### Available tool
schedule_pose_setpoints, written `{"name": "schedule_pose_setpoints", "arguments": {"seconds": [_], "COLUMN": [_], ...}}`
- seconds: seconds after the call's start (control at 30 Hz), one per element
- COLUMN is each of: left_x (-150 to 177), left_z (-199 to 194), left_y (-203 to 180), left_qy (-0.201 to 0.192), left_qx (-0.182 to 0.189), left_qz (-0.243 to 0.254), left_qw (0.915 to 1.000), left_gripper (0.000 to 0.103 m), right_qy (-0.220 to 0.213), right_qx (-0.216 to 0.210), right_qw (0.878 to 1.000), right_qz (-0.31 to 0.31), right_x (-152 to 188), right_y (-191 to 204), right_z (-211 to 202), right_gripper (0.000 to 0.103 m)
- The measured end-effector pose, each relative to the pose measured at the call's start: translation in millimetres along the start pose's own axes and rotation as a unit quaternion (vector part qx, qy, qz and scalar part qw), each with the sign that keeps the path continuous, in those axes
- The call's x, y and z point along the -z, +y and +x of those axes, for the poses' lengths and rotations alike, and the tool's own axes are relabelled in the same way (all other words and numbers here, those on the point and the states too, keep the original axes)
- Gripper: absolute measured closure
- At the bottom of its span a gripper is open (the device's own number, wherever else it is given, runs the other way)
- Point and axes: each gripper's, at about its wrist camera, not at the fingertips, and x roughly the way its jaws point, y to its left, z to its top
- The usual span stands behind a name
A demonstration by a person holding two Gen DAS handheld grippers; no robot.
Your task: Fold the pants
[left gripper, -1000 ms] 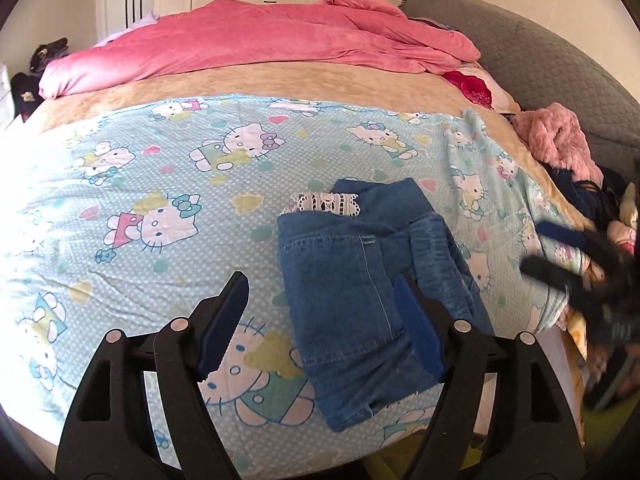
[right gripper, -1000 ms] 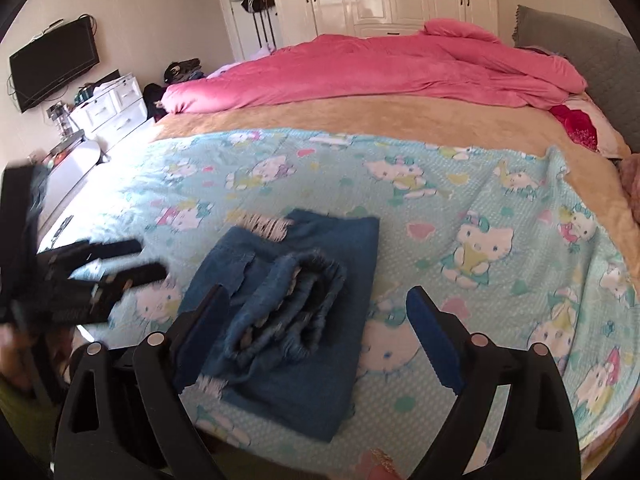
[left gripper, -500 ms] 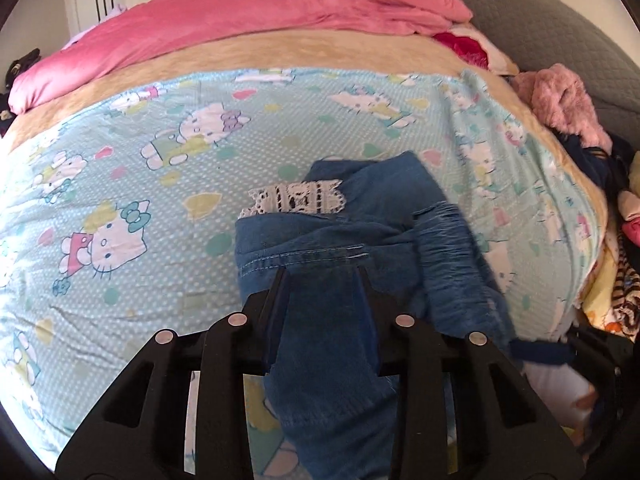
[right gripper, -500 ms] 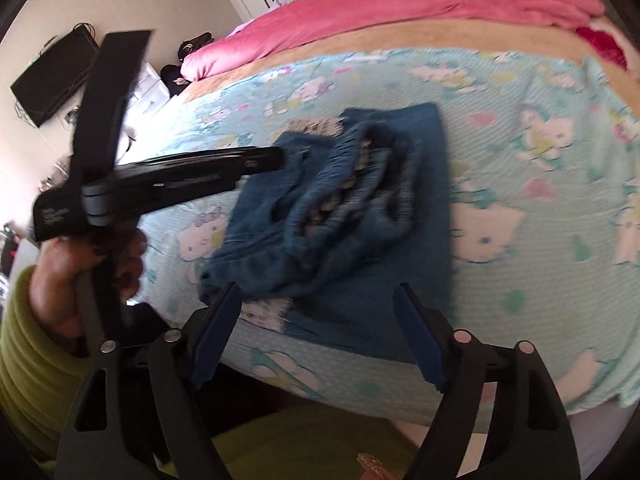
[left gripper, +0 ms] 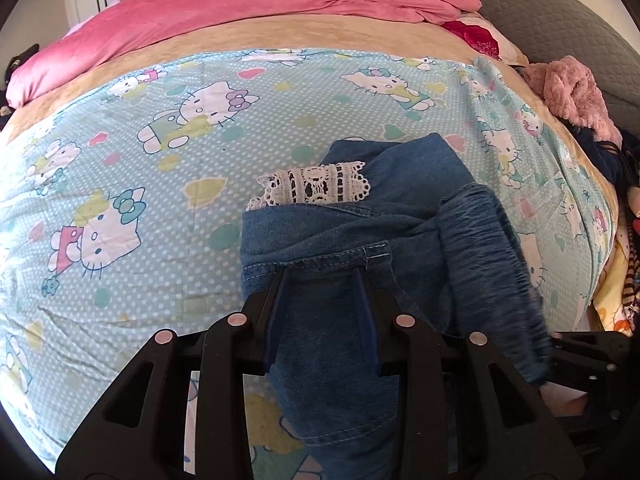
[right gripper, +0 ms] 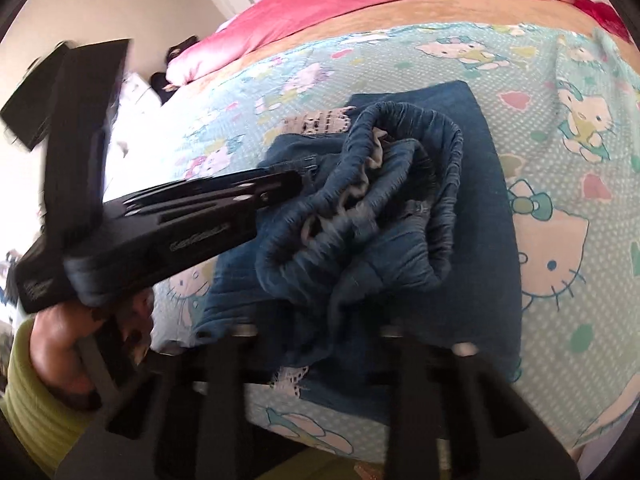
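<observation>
Bed: Hello Kitty sheet — pink duvet bunched at 12 o'clock.
Pants: folded denim pants at the sheet's 5 o'clock edge.
Left gripper: clamped on the pants.
Right gripper: blurred — cannot tell its state.
Room: grey headboard at 2 o'clock.

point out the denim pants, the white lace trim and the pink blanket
denim pants [left gripper: 340, 320], left wrist view, on the folded panel between the gripper fingers
white lace trim [left gripper: 316, 188], left wrist view, middle of the lace strip
pink blanket [left gripper: 248, 8], left wrist view, on its broad top surface
</observation>
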Motion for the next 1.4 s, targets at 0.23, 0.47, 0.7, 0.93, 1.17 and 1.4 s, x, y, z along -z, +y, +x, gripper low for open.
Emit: {"name": "schedule_pose_setpoints", "arguments": {"seconds": [0.23,0.47,0.7,0.93,1.17,1.4], "left_x": [-1.7,3.1,27.0,61.1,94.7,97.7], "left_z": [5.4,-5.6,-44.5,-69.2,-50.0,-53.8], "left_y": [1.7,5.4,18.2,6.0,-35.3,-28.0], "left_qy": [-0.001,-0.02,-0.053,-0.056,-0.02,-0.023], "left_qx": [0.008,0.013,0.017,0.046,0.026,0.039], "left_qz": [-0.004,-0.012,-0.03,-0.025,0.024,0.014], "left_qw": [1.0,0.9996,0.998,0.9971,0.9992,0.9989], "left_gripper": [0.076,0.07,0.069,0.088,0.092,0.093], "right_qy": [0.031,0.017,-0.038,-0.051,0.003,0.089], "right_qx": [0.038,0.021,0.06,0.019,0.013,0.021], "right_qw": [0.998,0.999,0.997,0.997,0.989,0.978], "right_qz": [-0.026,-0.021,-0.018,-0.062,-0.146,-0.188], "right_x": [33.9,33.5,15.1,-41.5,-99.0,-102.8], "right_y": [-16.1,-18.1,-36.8,-26.0,-4.1,-4.5], "right_z": [-7.6,-25.6,-65.6,-62.3,-2.3,44.7], "right_gripper": [0.092,0.072,0.059,0.049,0.049,0.058]}}
